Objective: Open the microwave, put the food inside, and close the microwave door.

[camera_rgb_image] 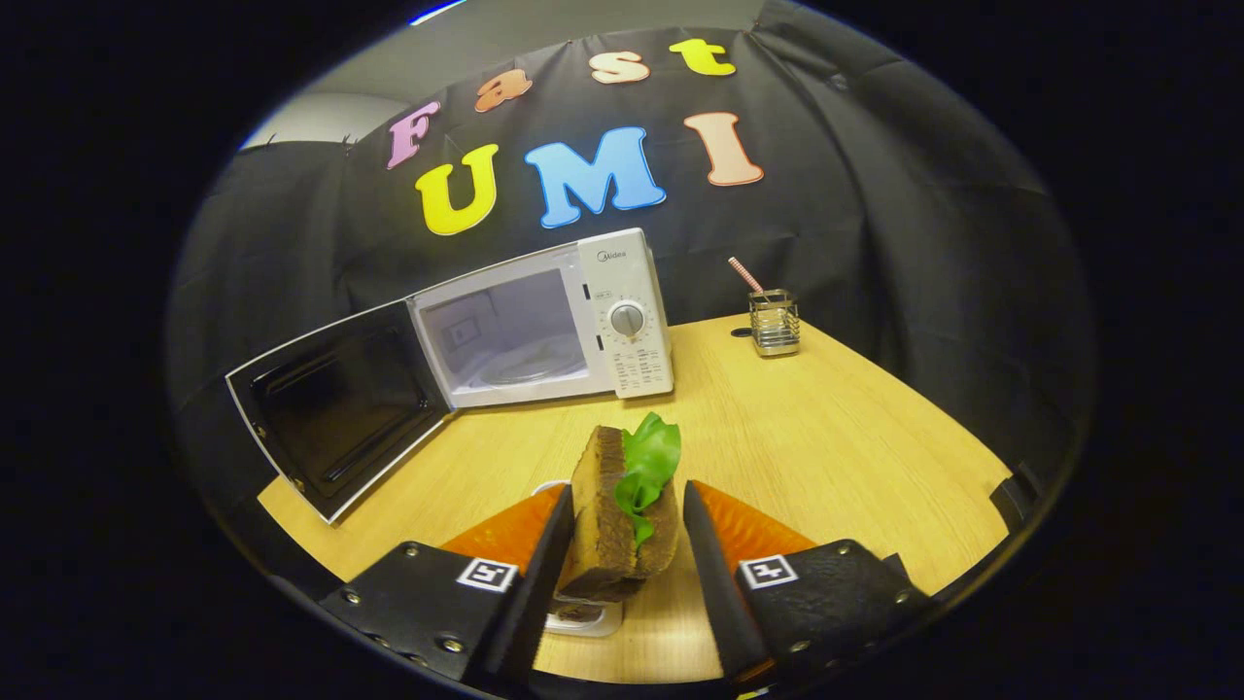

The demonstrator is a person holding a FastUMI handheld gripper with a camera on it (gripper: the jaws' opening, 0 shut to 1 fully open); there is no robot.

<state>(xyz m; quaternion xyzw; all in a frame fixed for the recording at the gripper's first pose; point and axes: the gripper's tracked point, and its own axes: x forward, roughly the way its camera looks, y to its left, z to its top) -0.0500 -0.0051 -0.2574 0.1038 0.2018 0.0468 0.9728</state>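
Two fingers of the gripper [627, 530] are flanking the sandwich [622, 510]; the left is touching, the right showing a gap. The grip looking loose, it may slip before reaching the open microwave [544, 326] at eleven o'clock.

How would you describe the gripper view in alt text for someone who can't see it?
A sandwich with lettuce stands on edge between the gripper jaws, the left jaw touching it and the right one a little apart. Beyond it on the wooden table sits a white microwave with its door swung open, and a small metal holder with a straw.
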